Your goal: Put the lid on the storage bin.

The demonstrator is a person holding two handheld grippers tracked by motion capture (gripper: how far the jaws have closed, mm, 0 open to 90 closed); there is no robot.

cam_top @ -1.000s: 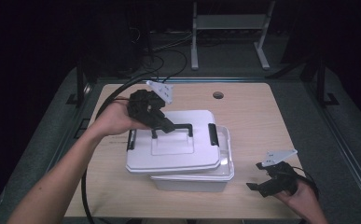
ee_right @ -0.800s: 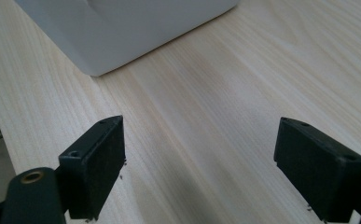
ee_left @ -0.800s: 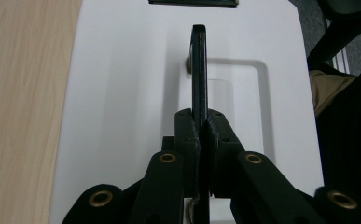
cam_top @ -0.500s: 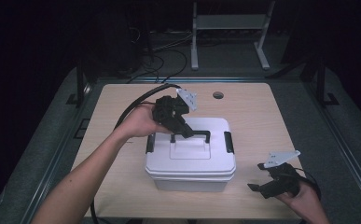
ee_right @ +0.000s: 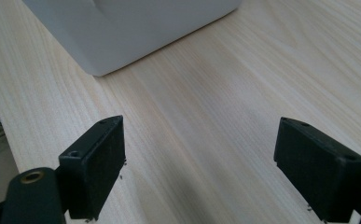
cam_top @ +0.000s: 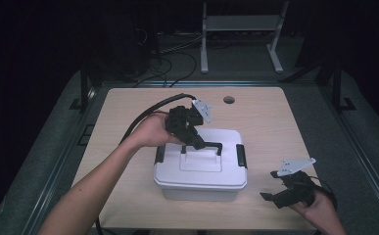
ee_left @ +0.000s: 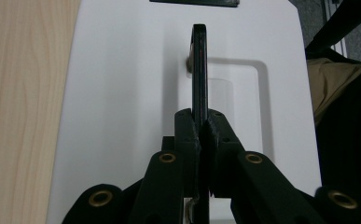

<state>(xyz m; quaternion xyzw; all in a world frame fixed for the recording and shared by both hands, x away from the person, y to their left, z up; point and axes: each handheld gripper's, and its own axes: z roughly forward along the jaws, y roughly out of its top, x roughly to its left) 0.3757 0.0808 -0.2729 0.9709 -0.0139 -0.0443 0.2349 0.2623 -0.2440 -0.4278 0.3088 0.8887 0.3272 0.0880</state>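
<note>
- High view, lid (cam_top: 226, 147): a second ago it lies askew, offset from the white box (cam_top: 200, 182); now it sits square on top, edges aligned.
- Left gripper (cam_top: 195, 141): fingers (ee_left: 214, 128) pinched tight on the black handle (ee_left: 199, 65), which stands upright between them and runs on ahead of their tips.
- Side latches (cam_top: 240, 155): black, one at each end of the lid, either side of the closed fingers; whether snapped shut, cannot tell.
- Right gripper (cam_top: 281, 195): unmoved, fingers (ee_right: 96, 163) spread wide, nothing between them but bare surface (ee_right: 206, 121); box corner ahead of them, well apart.
- Judgement: lid placement looks done; releasing the handle and fastening the latches likely remain.
</note>
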